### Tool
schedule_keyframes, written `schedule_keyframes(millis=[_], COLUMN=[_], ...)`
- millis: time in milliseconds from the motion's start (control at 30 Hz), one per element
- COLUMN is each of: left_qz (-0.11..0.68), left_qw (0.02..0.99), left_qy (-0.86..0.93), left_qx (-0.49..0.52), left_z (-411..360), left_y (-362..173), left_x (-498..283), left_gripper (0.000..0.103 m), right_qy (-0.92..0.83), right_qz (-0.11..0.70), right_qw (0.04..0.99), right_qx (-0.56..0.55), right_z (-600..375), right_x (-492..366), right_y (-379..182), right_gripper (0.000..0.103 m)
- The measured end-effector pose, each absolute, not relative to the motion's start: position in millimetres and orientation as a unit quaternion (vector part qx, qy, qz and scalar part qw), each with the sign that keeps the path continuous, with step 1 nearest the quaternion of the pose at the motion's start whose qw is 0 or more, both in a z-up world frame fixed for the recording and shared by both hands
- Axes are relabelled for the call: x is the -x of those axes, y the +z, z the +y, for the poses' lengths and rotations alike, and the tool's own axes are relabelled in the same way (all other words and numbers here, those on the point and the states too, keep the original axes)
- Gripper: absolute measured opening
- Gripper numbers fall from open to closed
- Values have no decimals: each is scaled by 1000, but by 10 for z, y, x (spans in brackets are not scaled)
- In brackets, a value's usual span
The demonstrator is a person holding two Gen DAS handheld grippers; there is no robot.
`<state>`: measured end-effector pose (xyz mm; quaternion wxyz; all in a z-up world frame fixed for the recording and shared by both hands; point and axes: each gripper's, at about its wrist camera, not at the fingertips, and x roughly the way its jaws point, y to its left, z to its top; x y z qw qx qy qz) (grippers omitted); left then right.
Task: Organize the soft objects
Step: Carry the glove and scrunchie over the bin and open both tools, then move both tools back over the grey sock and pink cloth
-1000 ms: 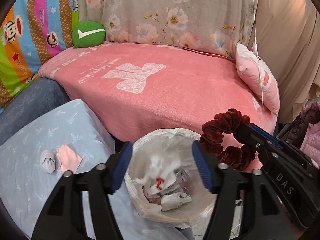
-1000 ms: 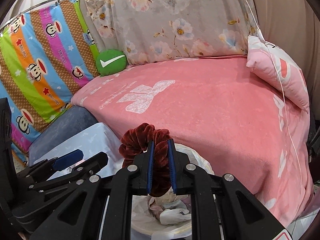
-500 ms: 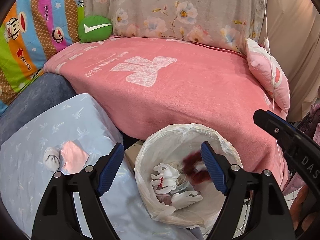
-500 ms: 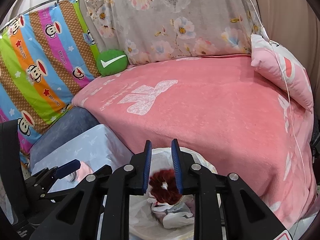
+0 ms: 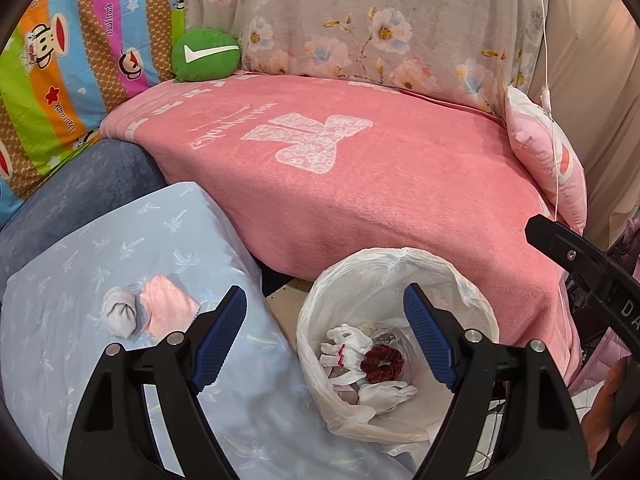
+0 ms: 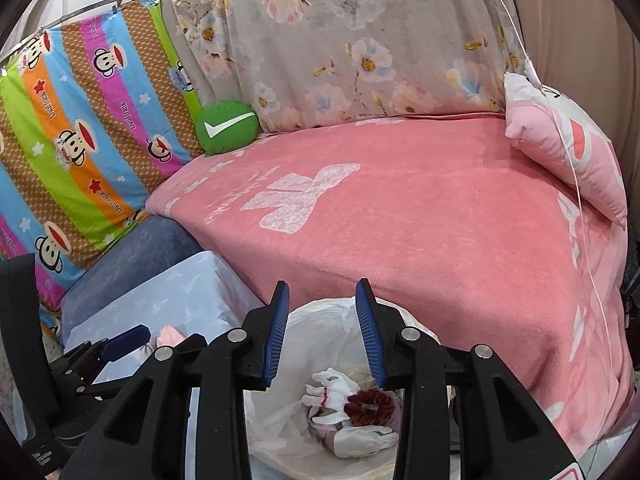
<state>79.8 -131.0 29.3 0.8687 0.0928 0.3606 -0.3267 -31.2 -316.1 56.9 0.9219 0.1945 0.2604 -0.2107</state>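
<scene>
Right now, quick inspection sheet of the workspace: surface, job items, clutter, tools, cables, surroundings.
Surface: pale blue cushion beside a pink blanket.
Job's things: dark red scrunchie lies in the lined bin with white gloves; a grey sock ball and pink cloth wait on the cushion.
Clutter: nothing seen.
Grippers: left tool open, empty; right tool open, empty, above the bin.
Cables: thin white cord hangs at the right.
Surroundings: green check-mark pillow, striped monkey-print sheet, floral sheet, pink pillow.

Scrunchie (image 5: pixel 382 363) on gloves (image 5: pixel 345 350) in the bin (image 5: pixel 394 264), before the bed (image 5: pixel 360 184); sock (image 5: pixel 119 316) on cushion (image 5: pixel 80 264) left.
</scene>
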Motion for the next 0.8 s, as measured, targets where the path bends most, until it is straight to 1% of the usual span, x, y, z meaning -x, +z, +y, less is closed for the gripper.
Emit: schedule_keyframes(millis=[100,167,200,667,733,800], left_qz=[361,361,362,366,368,371], left_qw=[871,872,873,886,888,890], left_qy=[-322,-318,-316,-278,-269,-260], left_qx=[-89,-86,-85,-58,-53,-47], left_z=[-1246,-1193,-1167,-655,-561,-444], left_y=[299,296,294,264,246,220], left_x=[-822,-839,-849,-1036,-1078,-1126], left_gripper=[77,78,78,78,79,83], right_qy=[-207,-205,-204,-171,-166,-159], right_qz=[263,263,264,286,291,295], right_qw=[923,923,924,928,928,928], right_qx=[-191,-190,-189,-169,-166,-162], right_z=[-3118,-3082,-3061,-2622,-2559,-2467], right_x=[273,252,237,-39,-90,-148], right_y=[567,562,558,491,466,430], right_gripper=[36,40,40,41,41,42])
